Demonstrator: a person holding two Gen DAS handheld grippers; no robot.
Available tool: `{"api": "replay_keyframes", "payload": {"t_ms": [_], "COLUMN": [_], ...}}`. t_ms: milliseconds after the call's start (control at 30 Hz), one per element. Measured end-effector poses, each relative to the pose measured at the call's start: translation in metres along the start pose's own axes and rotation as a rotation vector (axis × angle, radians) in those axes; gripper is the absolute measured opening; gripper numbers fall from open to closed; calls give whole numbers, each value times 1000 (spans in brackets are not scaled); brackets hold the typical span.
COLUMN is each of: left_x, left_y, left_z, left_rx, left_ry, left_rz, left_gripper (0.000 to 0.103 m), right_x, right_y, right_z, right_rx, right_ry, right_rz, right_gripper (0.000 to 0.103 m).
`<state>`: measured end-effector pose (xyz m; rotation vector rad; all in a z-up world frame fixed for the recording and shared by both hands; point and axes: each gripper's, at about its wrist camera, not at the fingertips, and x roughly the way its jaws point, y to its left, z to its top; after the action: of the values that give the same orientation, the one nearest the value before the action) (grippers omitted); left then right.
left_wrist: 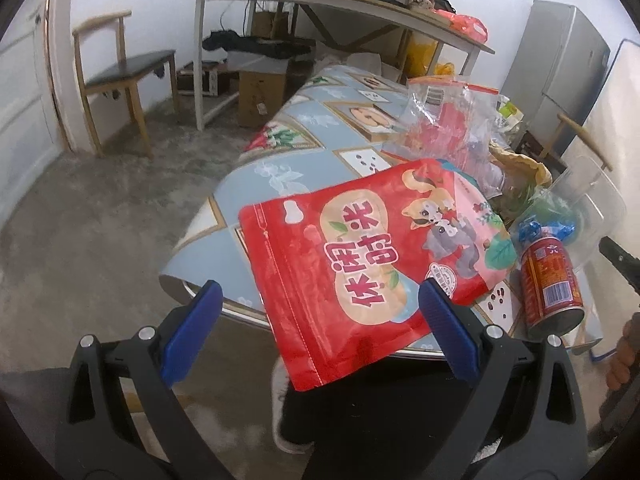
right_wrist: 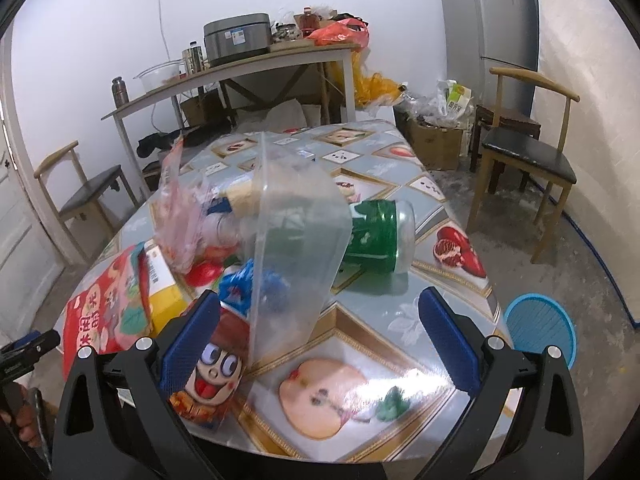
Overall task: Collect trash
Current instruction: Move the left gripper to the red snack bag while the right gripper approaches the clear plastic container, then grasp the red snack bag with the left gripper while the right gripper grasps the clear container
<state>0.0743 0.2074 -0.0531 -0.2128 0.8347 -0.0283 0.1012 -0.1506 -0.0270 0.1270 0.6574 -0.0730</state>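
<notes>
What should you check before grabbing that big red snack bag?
1. Left gripper open wide: ok.
2. Red foil snack bag between the blue fingers: ok, its hanging corner sits in the gap.
3. Bag free of other trash: cannot tell, its far end lies by the red drink can.
4. Right gripper empty and open: ok.
5. Clear plastic tub steady: not ok, it is tipped over.
6. Blue mesh bin reachable on the floor: cannot tell.
</notes>
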Motion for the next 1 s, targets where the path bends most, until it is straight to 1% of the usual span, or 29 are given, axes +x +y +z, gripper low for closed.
{"api": "replay_keyframes", "payload": {"t_ms": [67,133,233,267,367,433,533,633,800,867,900,933,1000], "left_x": [7,11,17,15,16,16,17,19,24,28,30,32,34], "left_y": [5,9,20,22,26,28,32,37,43,46,48,49,50], "left_z": [-1,-3,-7,-8,-8,-9,-10,-12,-16,-17,-18,-19,-20], "left_rx": [-19,-37,-95,-104,-122,-127,-150,-193,-252,-286,-302,-315,-336], "left_ry": [28,57,97,87,92,98,133,171,206,221,230,237,251], "left_rz": [-18,-35,-84,-92,-112,-118,-148,-188,-242,-264,-269,-267,-257], "left_gripper": [90,75,67,67,66,61,56,55,54,50,46,41,37], "right_x": [3,5,9,10,16,19,21,25,30,33,35,38,40], "right_y": [-2,-4,-5,-5,-4,-3,-2,-3,-3,-5,-5,-6,-8], "right_z": [3,5,6,6,5,5,6,6,9,10,10,10,10], "right_rx": [5,15,20,22,25,26,33,46,65,76,80,88,102], "right_ry": [-1,-1,5,10,33,45,54,70,92,104,110,120,133], "right_rz": [-6,-5,0,3,13,18,24,36,41,46,45,46,48], "right_gripper": [94,93,92,91,89,88,87,86,82,79,78,76,72]}}
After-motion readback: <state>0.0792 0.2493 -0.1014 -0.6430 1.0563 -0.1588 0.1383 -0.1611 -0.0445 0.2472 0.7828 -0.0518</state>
